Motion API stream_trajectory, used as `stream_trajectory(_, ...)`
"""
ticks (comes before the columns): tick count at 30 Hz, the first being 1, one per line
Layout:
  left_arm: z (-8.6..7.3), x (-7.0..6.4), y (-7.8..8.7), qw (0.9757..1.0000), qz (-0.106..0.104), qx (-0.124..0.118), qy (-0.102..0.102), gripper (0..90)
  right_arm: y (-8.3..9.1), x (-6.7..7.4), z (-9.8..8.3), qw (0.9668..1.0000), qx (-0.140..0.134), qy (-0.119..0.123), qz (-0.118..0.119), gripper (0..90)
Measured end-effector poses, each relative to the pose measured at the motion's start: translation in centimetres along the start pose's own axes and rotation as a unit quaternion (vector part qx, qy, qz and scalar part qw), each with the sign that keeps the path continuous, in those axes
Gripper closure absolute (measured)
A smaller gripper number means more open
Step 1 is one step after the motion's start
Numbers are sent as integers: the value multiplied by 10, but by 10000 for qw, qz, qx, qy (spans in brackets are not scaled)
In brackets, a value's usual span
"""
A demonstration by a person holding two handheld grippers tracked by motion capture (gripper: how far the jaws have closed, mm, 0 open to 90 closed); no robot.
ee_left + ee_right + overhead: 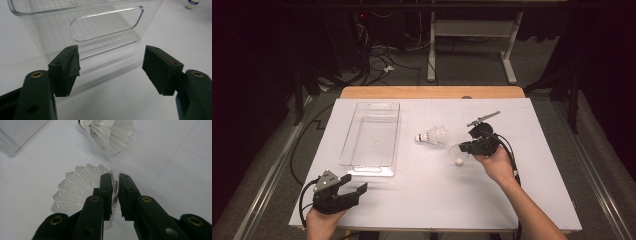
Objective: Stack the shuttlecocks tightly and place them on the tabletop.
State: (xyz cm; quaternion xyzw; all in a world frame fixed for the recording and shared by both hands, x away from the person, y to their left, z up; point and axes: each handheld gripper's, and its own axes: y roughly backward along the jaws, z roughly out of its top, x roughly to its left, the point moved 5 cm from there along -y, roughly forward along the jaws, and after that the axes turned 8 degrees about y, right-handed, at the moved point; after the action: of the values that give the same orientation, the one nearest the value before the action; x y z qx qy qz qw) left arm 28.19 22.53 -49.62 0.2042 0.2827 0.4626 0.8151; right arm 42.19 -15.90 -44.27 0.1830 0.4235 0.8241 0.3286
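My right gripper (pixel 114 195) pinches a shuttlecock (pixel 75 187) skirt; the clear tray (pixel 371 134) lies well left, before my wide-open left gripper (pixel 111 70).

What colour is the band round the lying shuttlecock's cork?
Blue, on the shuttlecock; the right gripper view shows it best.

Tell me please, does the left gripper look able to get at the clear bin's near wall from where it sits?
Probably yes: the left gripper is open and faces the clear bin, with bare table between its jaws and the bin's handle cutout.
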Motion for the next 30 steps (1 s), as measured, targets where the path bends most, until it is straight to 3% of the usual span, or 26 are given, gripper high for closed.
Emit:
stream_trajectory(16,2,3,2,9998,-121,-20,155,252,3,-7,-8,10000,42,-65,-35,819)
stream_trajectory(30,2,4,2,9998,-130,-50,132,244,6,-14,-17,9998,63,-164,-85,802)
